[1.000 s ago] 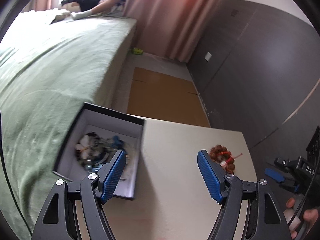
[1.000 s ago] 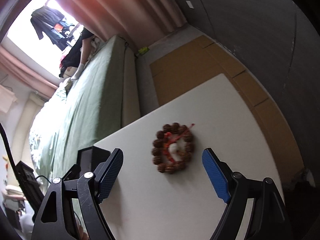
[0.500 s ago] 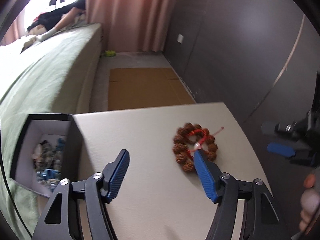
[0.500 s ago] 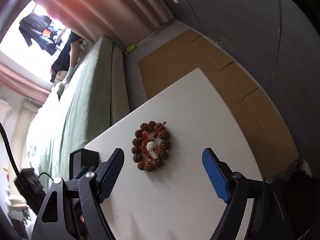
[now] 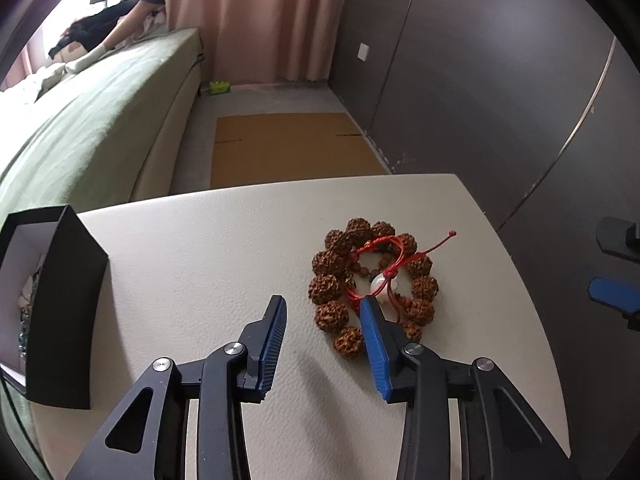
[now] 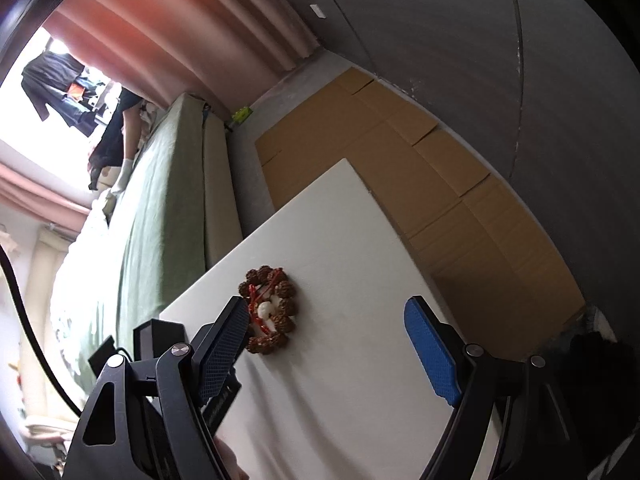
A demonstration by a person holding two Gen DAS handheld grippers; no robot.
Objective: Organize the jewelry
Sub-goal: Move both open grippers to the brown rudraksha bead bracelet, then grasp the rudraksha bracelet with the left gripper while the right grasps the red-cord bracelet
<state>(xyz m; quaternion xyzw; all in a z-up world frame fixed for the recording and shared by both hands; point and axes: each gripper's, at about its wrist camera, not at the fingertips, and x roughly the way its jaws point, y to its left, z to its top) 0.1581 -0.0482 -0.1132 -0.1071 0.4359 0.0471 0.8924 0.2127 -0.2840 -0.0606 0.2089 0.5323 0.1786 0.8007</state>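
My right gripper [image 6: 326,344] is spread wide, nothing between its blue pads [image 6: 430,350]. Below it I see the white table [image 6: 360,360] with the bracelet [image 6: 269,316] lying flat on it: brown knobbly beads, red cord and a pale bead in the middle. The bracelet sits just beside my left-hand pad, which partly covers its edge. A black box [image 6: 158,340] stands at the table's left end. Beyond lie a green bed [image 6: 160,208], cardboard [image 6: 420,184] and pink curtain [image 6: 192,52].

Bracelet [image 5: 372,286] on table [image 5: 200,264], right of centre; box [image 5: 60,308] at left edge; bed [image 5: 88,120] beyond, left.
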